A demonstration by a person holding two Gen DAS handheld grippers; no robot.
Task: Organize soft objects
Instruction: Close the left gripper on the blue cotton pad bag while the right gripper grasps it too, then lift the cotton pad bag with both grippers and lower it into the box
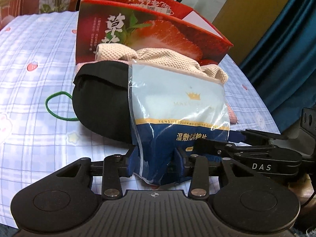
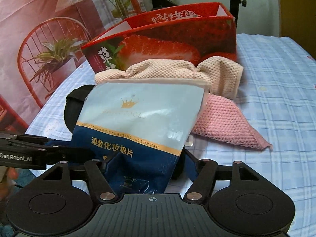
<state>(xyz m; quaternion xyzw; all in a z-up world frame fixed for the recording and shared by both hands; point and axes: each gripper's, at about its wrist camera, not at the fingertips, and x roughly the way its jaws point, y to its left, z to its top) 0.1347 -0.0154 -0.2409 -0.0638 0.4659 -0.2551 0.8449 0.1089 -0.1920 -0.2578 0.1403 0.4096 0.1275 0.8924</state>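
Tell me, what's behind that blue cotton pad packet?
Behind the cotton pad packet lie a beige towel, a pink cloth and a black pouch; their covered parts are hidden.

The cotton pad pouch (image 1: 177,106) covers the left gripper's (image 1: 158,158) fingertips, so contact there cannot be told. In the right wrist view it likewise hides the right gripper's (image 2: 146,169) tips and most of the black cushion (image 2: 72,106). The strawberry box's (image 2: 177,39) inside stays unseen. The small print on the pouch is illegible.
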